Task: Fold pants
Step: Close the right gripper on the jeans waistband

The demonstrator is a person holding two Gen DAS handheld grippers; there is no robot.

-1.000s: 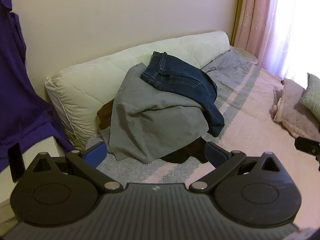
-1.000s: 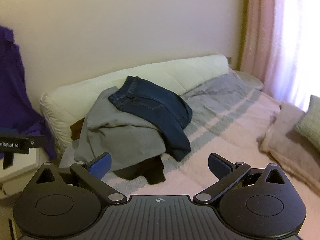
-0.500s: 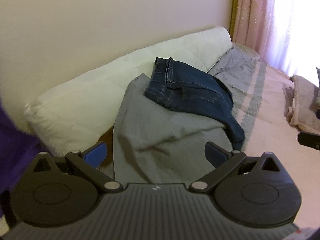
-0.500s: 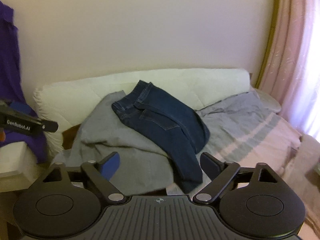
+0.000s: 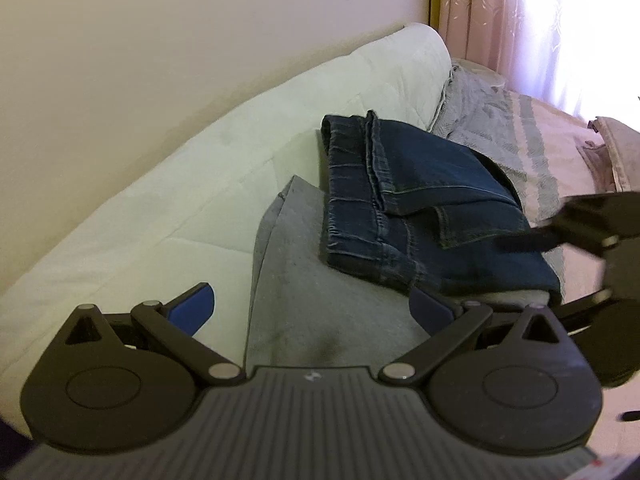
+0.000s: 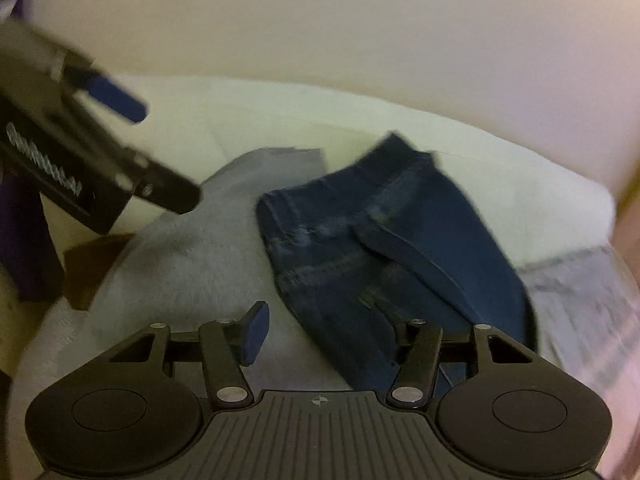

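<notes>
The bed (image 5: 552,148) carries everything, its pink cover striped with grey and running off toward the curtain (image 5: 480,12) at the far right corner. Along the bed's wall-side edge lies a long white pillow (image 5: 224,184), pressed against the cream wall (image 5: 200,40). A grey garment (image 5: 320,320) is heaped against the pillow near the bed's left end, and the jeans (image 5: 420,200) — folded over in a loose bundle, dark blue, waistband toward the pillow — rest on top of it, their right side hanging down toward the striped cover. A brown scrap (image 6: 92,272) shows under the grey heap's left edge in the right wrist view, with something purple (image 6: 24,240) beside it at the frame's left edge. The left gripper (image 5: 312,308) hangs over the grey garment just short of the jeans, its jaws wide apart with only grey cloth below the gap, nothing pinched. The right gripper (image 6: 332,330) hovers over the near edge of the jeans — its jaws are closing, partly drawn in, the blue pads (image 6: 256,334) not pressing on anything; jeans and grey cloth lie beneath the gap. Each gripper shows blurred at the side of the other's view.
</notes>
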